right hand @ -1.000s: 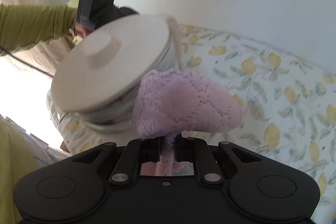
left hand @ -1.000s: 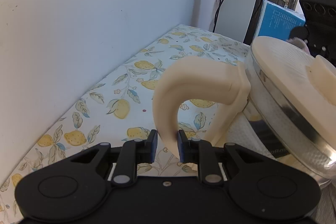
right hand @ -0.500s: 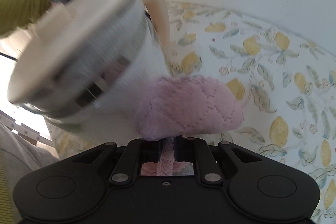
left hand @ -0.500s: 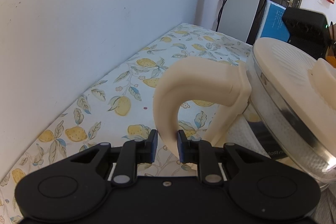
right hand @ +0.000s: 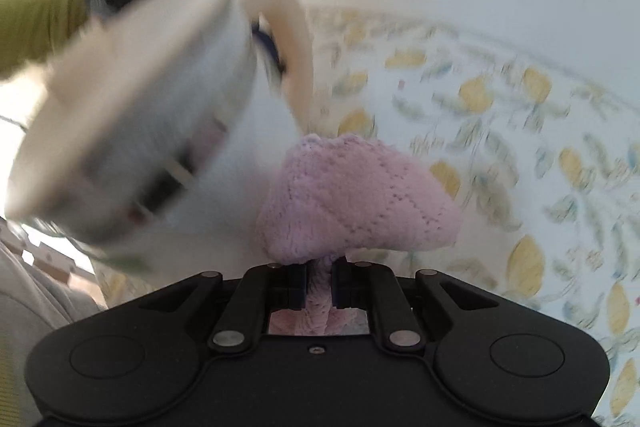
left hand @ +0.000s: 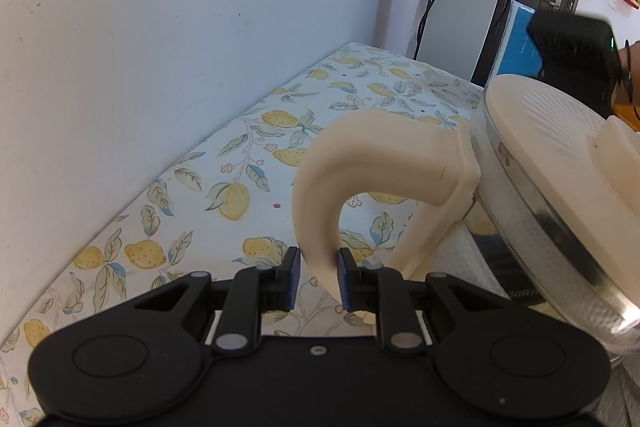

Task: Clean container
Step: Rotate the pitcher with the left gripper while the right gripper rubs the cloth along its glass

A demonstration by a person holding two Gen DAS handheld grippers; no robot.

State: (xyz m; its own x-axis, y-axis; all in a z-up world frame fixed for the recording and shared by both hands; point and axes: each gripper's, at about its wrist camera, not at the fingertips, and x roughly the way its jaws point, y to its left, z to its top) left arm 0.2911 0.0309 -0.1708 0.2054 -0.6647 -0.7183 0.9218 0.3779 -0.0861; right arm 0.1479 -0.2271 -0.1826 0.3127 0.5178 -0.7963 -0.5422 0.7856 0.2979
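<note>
Gripping the cream handle (left hand: 320,195) of a lidded kettle (right hand: 132,131) in the left gripper (left hand: 318,277), tilting it above the lemon-print tablecloth (left hand: 240,163); pinching a pink cloth (right hand: 356,199) in the right gripper (right hand: 320,285) (blurred view), just right of the kettle wall.

Bright, even daylight and fisheye-bent edges in both views; the left view is sharp, while motion blur smears everything beyond the right gripper (right hand: 319,283).
</note>
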